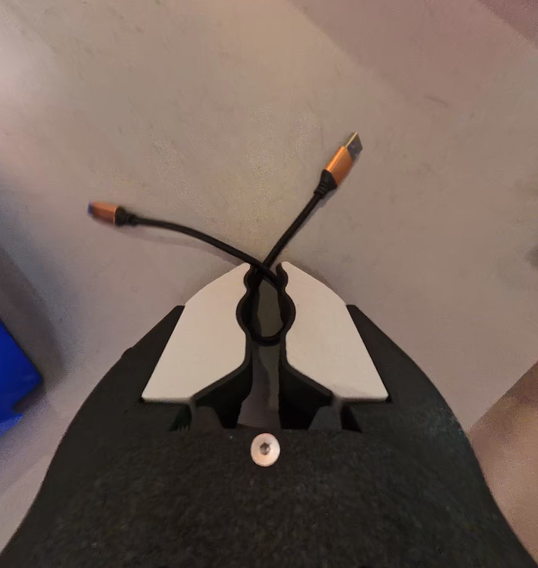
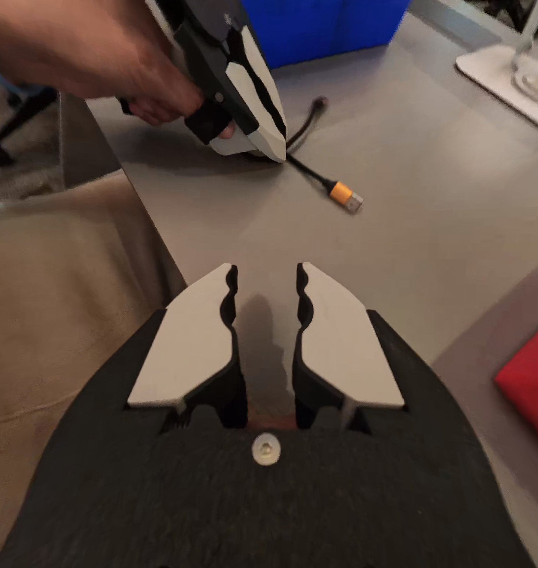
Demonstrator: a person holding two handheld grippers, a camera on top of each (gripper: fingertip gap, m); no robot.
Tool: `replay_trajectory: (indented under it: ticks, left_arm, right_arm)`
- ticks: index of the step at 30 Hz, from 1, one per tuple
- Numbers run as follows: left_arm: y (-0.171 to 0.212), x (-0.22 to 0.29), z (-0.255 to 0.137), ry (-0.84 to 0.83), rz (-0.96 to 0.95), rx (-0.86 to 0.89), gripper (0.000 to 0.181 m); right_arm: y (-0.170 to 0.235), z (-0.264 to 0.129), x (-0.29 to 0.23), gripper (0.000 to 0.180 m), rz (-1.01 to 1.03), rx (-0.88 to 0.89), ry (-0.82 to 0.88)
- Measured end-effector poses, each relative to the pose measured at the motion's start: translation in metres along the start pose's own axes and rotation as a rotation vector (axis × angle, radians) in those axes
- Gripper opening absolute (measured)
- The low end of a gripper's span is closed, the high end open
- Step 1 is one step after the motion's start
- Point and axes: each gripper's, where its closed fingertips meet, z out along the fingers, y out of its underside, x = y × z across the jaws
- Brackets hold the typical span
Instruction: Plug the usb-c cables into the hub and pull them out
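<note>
Pinching a short black cable (image 1: 263,267) at its bend, the left gripper (image 1: 265,265) has its white fingers (image 1: 206,335) drawn together around the cord, which loops back through the round notch between them; the cable crosses itself just at the fingertips and splays out in two arms over the grey table (image 1: 200,123); one arm runs up to the right and ends in a larger orange-collared plug (image 1: 343,161) with a silver metal end; the other arm curves off to the left and ends in a smaller orange-collared plug (image 1: 103,212), its tip blurred, so which kind of connector it is I can only guess; a blue box (image 1: 6,362) sits at the left edge of that view

From the right wrist view the same gripper shows farther off, held by a hand (image 2: 114,61) and tilted down so its tips meet the table where the cable lies; the big plug lies flat on the table toward the near side, well apart from the right gripper (image 2: 267,267); the right gripper holds nothing, its white fingers parted with a moderate gap and bare table between them; a red flat thing (image 2: 529,378) lies at the right edge, and a pale stand base (image 2: 489,70) sits at the far right corner; beige cloth (image 2: 61,292) hangs off the left side of the table
</note>
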Motion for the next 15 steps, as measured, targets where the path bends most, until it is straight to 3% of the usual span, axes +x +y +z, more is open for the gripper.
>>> replay_trajectory:
  ticks: [5,9,15]
  left_arm:
    - [0.009,0.007,-0.007,0.082,0.077,-0.004,0.007]
    - [0.01,0.017,-0.015,0.104,0.198,0.03,0.006]
    - [-0.003,0.031,-0.038,0.098,0.368,0.163,0.004]
  right_arm:
    - [-0.02,0.038,0.017,0.036,-0.254,-0.055,-0.064]
    - [-0.032,0.077,0.021,0.037,-0.306,-0.15,-0.181]
    - [-0.075,0.08,0.004,0.037,-0.414,-0.042,-0.279]
